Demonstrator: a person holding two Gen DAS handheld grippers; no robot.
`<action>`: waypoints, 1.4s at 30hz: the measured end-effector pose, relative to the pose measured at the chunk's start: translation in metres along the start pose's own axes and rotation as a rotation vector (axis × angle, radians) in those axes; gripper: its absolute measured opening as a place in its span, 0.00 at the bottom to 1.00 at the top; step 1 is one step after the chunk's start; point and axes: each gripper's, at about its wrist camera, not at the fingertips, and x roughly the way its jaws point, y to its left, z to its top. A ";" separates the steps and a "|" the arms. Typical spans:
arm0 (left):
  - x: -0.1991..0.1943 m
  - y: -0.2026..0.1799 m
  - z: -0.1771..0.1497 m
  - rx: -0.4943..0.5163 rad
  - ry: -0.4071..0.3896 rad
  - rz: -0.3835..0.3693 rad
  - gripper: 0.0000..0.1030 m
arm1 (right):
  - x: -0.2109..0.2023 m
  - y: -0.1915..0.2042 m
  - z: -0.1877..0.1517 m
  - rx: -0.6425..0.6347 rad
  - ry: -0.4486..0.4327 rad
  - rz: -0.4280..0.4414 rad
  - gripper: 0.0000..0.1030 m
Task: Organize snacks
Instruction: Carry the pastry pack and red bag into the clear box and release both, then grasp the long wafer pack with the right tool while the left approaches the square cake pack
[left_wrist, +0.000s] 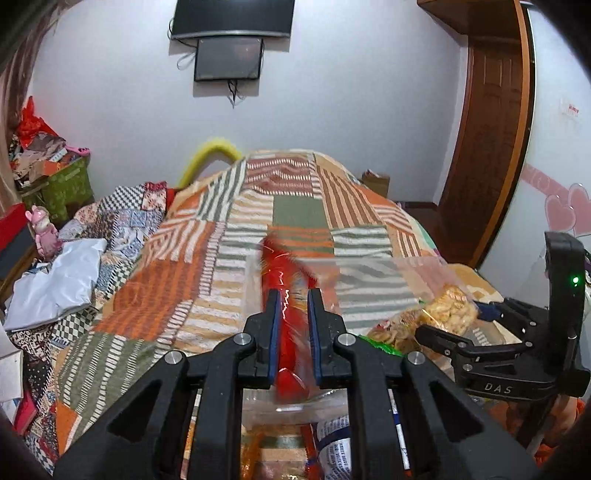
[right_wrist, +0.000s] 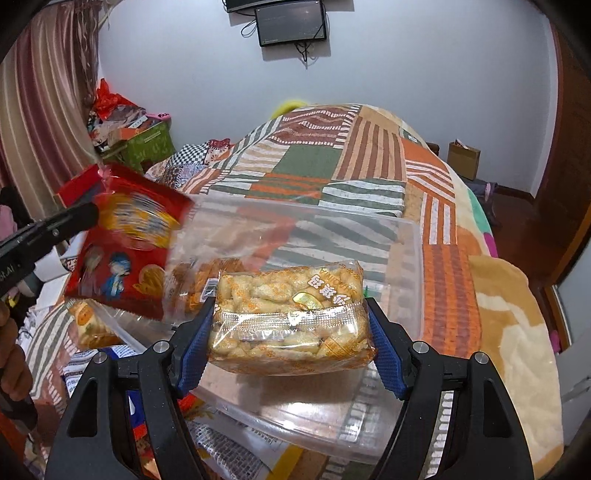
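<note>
Right tool (right_wrist: 288, 332) around cracker pack (right_wrist: 288, 317)

The left gripper (left_wrist: 291, 306) pinches a red snack packet (left_wrist: 286, 288) edge-on above the patchwork blanket (left_wrist: 166, 288), over a clear plastic bin (left_wrist: 373, 269).

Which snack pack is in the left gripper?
The red cartoon-printed pack, pinched edge-on by the left gripper. The right gripper grips the clear pack of golden puffed snacks.

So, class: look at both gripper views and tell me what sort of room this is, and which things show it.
Most likely a bedroom in a home. A bed under a patchwork blanket fills the middle, a screen hangs on the wall behind it, and a wooden door stands to the right.
</note>
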 end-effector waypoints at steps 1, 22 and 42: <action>0.001 -0.001 -0.001 0.002 0.008 -0.002 0.13 | 0.000 0.001 0.000 -0.006 0.002 -0.003 0.71; -0.045 0.005 -0.027 -0.002 0.069 0.008 0.52 | -0.046 0.007 -0.006 0.000 -0.038 0.008 0.75; -0.062 0.010 -0.095 -0.071 0.229 0.019 0.63 | -0.087 0.020 -0.073 -0.001 -0.017 0.048 0.76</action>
